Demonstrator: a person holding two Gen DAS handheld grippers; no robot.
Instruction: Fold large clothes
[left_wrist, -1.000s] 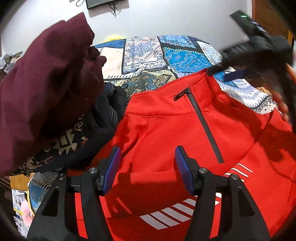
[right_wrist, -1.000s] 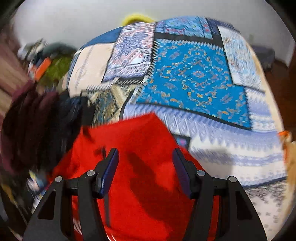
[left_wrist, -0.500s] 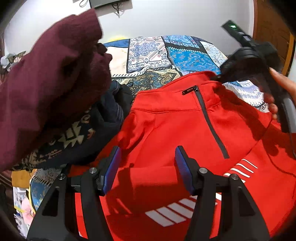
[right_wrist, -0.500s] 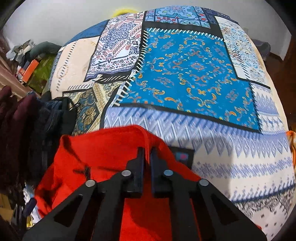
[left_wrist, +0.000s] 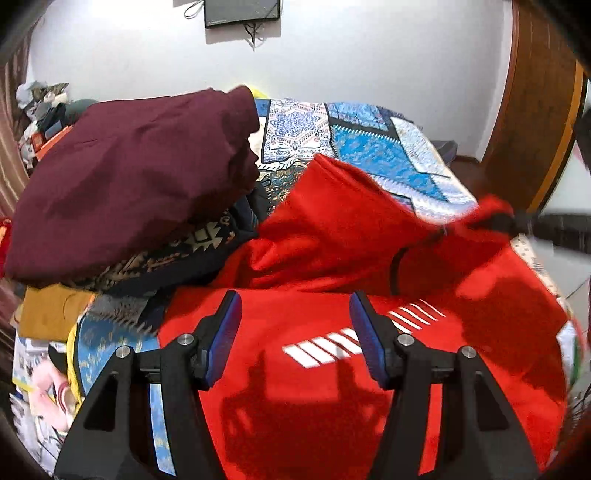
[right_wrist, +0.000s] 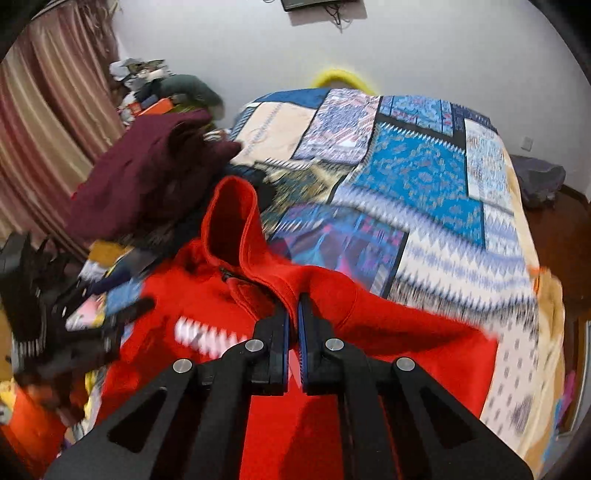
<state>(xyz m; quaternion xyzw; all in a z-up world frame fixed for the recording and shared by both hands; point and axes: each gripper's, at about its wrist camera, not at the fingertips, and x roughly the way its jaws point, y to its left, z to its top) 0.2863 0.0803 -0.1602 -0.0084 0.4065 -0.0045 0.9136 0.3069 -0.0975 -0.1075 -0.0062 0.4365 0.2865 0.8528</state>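
A red zip-neck jacket (left_wrist: 332, 229) with white stripes lies on the patchwork bedspread (left_wrist: 388, 155). My right gripper (right_wrist: 293, 317) is shut on the jacket's (right_wrist: 388, 325) collar edge, and the collar stands lifted in a fold ahead of it. In the left wrist view that gripper (left_wrist: 511, 220) shows blurred at the right, pulling the red cloth taut. My left gripper (left_wrist: 295, 328) hovers open over the jacket's striped chest, with nothing between its blue pads. It appears as a dark blur (right_wrist: 55, 314) at the left of the right wrist view.
A heap of clothes topped by a maroon garment (left_wrist: 129, 177) sits left of the jacket, over dark patterned pieces. The bedspread (right_wrist: 424, 177) stretches away behind. A striped curtain (right_wrist: 44, 122) and clutter stand at the left, a wooden door (left_wrist: 535, 110) at the right.
The right gripper shut on the jacket's collar, then lifted it and dragged it rightward. The left gripper, still open, drew back and rose, so the white stripes now lie between its fingers.
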